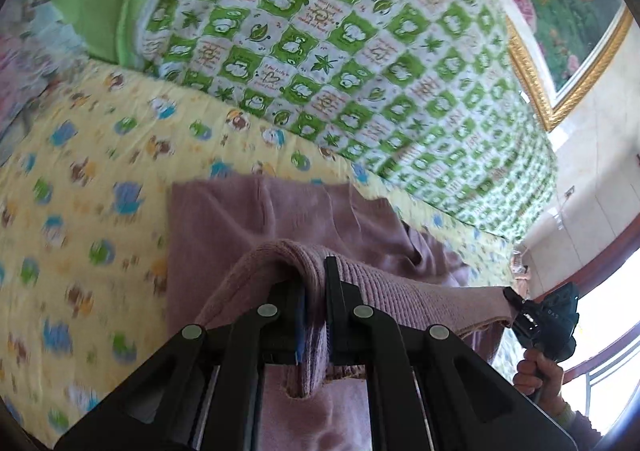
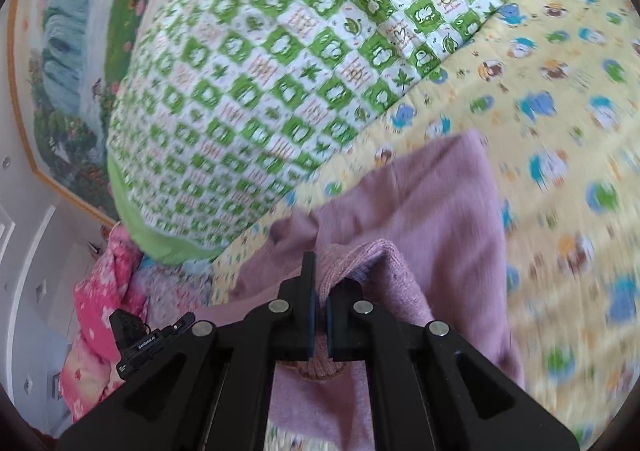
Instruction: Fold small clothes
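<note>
Step in hand: I judge this to be the fold itself, with one edge of the garment lifted off the bed and ready to be carried over the part that lies flat.
Garment: the mauve knitted sweater lies partly flat on the yellow cartoon-print bed sheet; its near ribbed edge is raised and stretched between my two tools.
Left tool: its jaws are clamped together on a bunched fold of the ribbed edge, which drapes over the left finger.
Right tool: its jaws are pinched on the same sweater's edge, knit rising over the right finger and hanging below it. In the left wrist view this tool sits at the far right end of the taut edge, with my hand on its handle.
Surroundings: a green-and-white patchwork quilt is heaped on the far side of the bed, just beyond the sweater; a gold-framed landscape painting hangs on the wall behind.
Blur: the sheet is smeared in both views, so fine creases are hard to read.
Next move calls for: keeping both tools level with each other so the edge stays straight, laying it short of the quilt, and letting go only once the raised half rests squarely on the flat half.
Risk: uneven travel would skew the fold.
</note>
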`<action>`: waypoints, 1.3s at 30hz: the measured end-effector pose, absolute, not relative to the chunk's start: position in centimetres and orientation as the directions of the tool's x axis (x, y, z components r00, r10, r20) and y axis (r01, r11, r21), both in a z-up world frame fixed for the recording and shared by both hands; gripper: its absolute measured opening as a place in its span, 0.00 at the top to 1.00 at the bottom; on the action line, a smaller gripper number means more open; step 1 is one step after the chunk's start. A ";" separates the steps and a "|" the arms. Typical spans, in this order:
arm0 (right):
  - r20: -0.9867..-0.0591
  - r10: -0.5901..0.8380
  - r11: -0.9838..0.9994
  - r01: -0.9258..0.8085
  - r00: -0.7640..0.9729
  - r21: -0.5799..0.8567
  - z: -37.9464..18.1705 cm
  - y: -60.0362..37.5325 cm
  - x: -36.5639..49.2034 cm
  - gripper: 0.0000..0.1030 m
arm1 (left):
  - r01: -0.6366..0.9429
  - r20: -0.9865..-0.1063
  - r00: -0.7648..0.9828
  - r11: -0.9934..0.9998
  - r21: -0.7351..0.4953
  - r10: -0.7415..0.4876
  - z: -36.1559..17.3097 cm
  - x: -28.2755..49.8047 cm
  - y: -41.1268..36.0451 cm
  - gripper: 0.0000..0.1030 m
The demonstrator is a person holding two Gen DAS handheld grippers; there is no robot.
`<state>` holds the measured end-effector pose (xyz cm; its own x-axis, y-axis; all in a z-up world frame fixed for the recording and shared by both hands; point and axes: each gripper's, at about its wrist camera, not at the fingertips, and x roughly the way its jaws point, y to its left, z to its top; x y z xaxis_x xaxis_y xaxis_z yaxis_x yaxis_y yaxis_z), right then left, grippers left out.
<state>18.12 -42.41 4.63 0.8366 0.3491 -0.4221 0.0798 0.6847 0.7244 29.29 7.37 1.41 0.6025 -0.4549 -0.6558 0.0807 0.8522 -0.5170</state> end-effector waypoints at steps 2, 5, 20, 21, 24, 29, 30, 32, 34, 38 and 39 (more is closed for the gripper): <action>-0.439 0.347 0.684 0.097 0.829 0.723 4.0 -43.1 20.0 0.96 | 0.069 -0.672 0.593 0.860 -0.506 -0.443 0.5 31.2 6.9 0.95; -0.473 0.343 0.673 0.139 0.811 0.726 2.4 -44.2 22.5 0.95 | 0.043 -0.702 0.571 0.869 -0.493 -0.426 -1.5 34.2 6.5 0.94; -0.510 0.267 0.655 0.234 0.818 0.719 2.3 -46.9 23.3 0.49 | 0.031 -0.740 0.565 0.905 -0.424 -0.365 -2.3 36.2 7.7 0.63; -0.508 0.253 0.662 0.236 0.823 0.711 2.6 -46.9 22.9 0.49 | 0.028 -0.740 0.572 0.910 -0.415 -0.355 -1.9 35.8 8.0 0.62; -0.513 0.241 0.693 0.224 0.824 0.685 3.5 -47.0 21.9 0.49 | 0.048 -0.740 0.579 0.921 -0.387 -0.341 -0.8 34.5 8.7 0.62; -0.604 0.193 0.863 0.158 0.773 0.479 4.6 -44.0 21.5 0.49 | 0.184 -0.789 0.562 0.967 -0.175 -0.250 -0.1 32.7 6.6 0.57; -0.623 0.185 0.890 0.140 0.760 0.435 4.7 -43.3 21.7 0.49 | 0.224 -0.800 0.559 0.968 -0.109 -0.219 -0.2 32.6 5.6 0.57; -0.660 0.163 0.937 0.095 0.734 0.337 4.6 -41.9 22.2 0.49 | 0.304 -0.815 0.550 0.953 -0.008 -0.183 -0.6 32.3 3.6 0.56; -0.678 0.153 0.961 0.052 0.719 0.272 4.5 -40.8 22.8 0.49 | 0.375 -0.820 0.555 0.922 0.094 -0.142 -1.0 32.4 1.3 0.55; -0.716 0.099 0.992 -0.011 0.691 0.126 3.8 -38.8 24.4 0.49 | 0.405 -0.815 0.574 0.892 0.199 -0.079 -2.2 33.5 -0.9 0.53; -0.727 0.084 0.996 -0.027 0.682 0.090 3.5 -38.3 24.9 0.49 | 0.406 -0.816 0.573 0.891 0.204 -0.074 -2.4 33.8 -1.0 0.53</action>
